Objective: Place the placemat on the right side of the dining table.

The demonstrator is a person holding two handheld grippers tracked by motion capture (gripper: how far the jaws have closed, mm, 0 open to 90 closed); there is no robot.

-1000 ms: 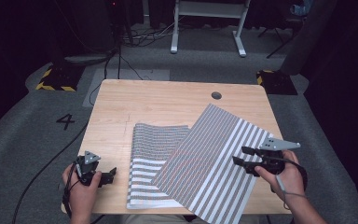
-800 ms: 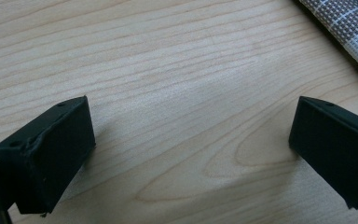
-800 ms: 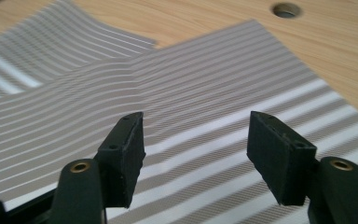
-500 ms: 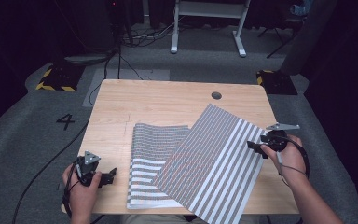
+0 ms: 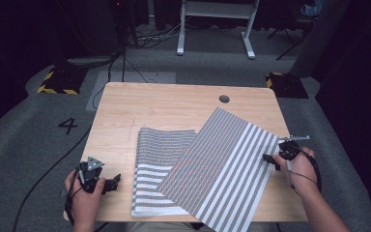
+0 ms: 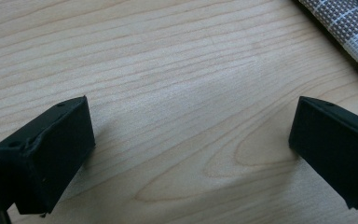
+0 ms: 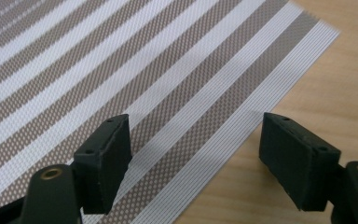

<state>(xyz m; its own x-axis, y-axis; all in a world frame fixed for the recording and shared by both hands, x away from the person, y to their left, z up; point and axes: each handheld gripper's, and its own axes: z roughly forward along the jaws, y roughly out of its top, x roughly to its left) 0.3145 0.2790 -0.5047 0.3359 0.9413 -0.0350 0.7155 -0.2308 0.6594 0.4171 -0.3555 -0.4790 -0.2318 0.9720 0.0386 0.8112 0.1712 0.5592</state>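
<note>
My right gripper (image 7: 193, 154) hung wide-jawed over the top mat (image 5: 222, 164) edge at 3 o'clock. The left gripper (image 6: 191, 154), equally wide, idled on the worktop (image 5: 164, 104). A shallow bite could have dragged the mat askew.

Near corner of the top striped mat (image 5: 220, 169) — cut off by the high view's bottom edge

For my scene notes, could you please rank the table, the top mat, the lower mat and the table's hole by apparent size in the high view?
1. Table.
2. Top mat.
3. Lower mat, though partly covered, so its full size is unsure.
4. Hole.
</note>
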